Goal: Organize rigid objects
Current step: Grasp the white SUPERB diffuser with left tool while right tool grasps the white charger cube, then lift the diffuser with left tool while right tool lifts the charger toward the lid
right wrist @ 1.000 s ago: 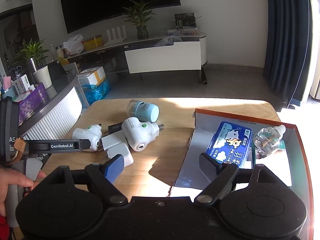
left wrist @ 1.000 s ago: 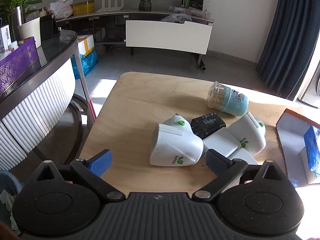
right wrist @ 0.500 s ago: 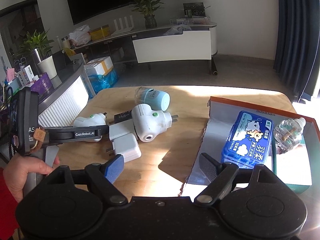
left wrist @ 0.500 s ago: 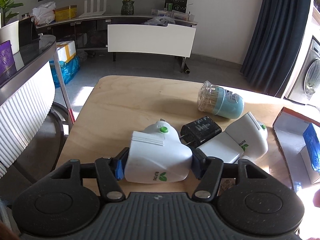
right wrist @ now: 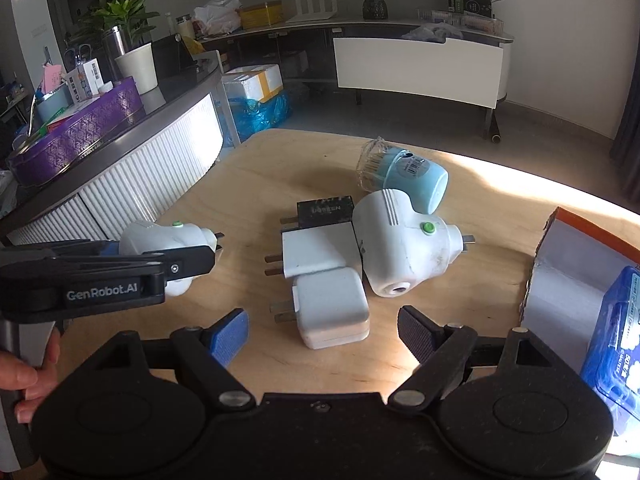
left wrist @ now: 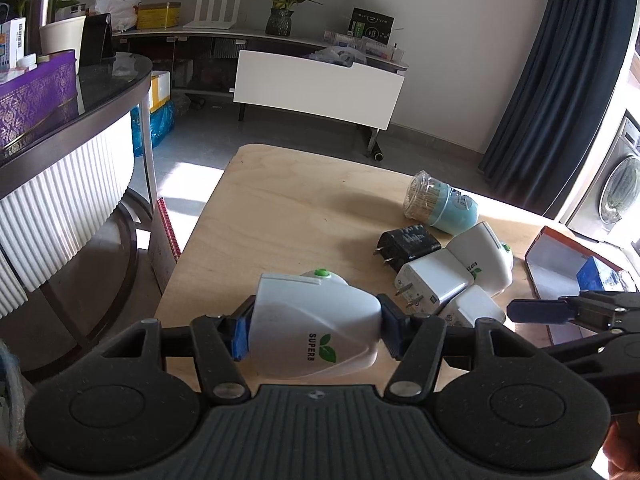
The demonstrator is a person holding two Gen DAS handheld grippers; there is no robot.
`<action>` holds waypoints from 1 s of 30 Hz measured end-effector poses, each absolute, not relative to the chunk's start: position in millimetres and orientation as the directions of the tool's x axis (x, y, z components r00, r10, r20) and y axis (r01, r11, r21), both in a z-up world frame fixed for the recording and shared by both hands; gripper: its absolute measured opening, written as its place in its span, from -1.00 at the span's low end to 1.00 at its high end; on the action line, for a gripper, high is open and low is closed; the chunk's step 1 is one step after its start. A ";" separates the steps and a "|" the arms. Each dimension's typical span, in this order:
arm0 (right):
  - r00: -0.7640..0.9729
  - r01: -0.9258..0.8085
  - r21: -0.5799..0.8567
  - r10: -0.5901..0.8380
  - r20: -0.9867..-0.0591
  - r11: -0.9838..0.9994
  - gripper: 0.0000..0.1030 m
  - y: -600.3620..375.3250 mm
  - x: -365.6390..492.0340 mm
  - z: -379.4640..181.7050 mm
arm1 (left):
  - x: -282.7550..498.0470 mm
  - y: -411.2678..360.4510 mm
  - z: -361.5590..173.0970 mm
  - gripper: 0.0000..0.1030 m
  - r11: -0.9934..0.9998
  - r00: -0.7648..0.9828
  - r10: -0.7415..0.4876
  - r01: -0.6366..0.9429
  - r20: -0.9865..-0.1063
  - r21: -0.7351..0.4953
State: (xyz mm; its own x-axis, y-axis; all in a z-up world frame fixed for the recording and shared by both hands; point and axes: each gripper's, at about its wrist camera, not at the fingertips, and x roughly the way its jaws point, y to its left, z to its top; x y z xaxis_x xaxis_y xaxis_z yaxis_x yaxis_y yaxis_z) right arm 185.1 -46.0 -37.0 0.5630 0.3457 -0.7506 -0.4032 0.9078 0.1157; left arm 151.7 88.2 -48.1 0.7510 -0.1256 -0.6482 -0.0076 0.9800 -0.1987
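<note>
In the left wrist view, the smooth white plastic plug-in heater with a green button [left wrist: 316, 320] is squeezed between the blue pads of the left gripper [left wrist: 316, 330], near the front edge of the pale wooden table [left wrist: 288, 216]. It looks round and slippery, so it could be squeezed out and dropped. The orange cardboard box [left wrist: 550, 258] is seen at the right end of the table.

In the right wrist view, the right gripper [right wrist: 322, 332] is held wide open with nothing in it, just in front of the small white square charger [right wrist: 332, 306]. The charger is touched by a flat white charger [right wrist: 318, 254] and a second white heater [right wrist: 400, 248], so these could be knocked when it is grabbed.
</note>
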 end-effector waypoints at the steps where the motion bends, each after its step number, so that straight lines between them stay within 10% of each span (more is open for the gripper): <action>1: 0.559 -0.411 0.110 0.345 -0.754 0.905 0.89 -42.8 187.6 -39.8 | 149.9 88.5 -47.9 0.19 0.978 0.752 -0.129 -0.012 -0.647 -0.209; 6: 0.576 -0.411 0.057 0.308 -0.757 0.910 0.37 -33.5 193.7 -49.5 | 143.5 87.0 -48.3 0.19 0.975 0.754 -0.140 -0.009 -0.642 -0.222; 30: 0.689 -0.278 0.134 0.295 -0.662 0.951 0.35 -87.8 88.8 10.6 | 81.2 51.8 -11.1 0.17 0.966 0.801 -0.204 0.073 -0.563 -0.247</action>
State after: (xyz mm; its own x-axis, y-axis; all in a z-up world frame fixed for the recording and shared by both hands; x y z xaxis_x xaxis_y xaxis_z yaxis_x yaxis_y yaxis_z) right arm 88.8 -87.8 10.6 0.6893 0.2945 -0.6619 -0.2782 0.9512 0.1335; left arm 81.2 51.8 -11.1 0.8005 -0.2045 -0.5633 0.0731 0.9663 -0.2468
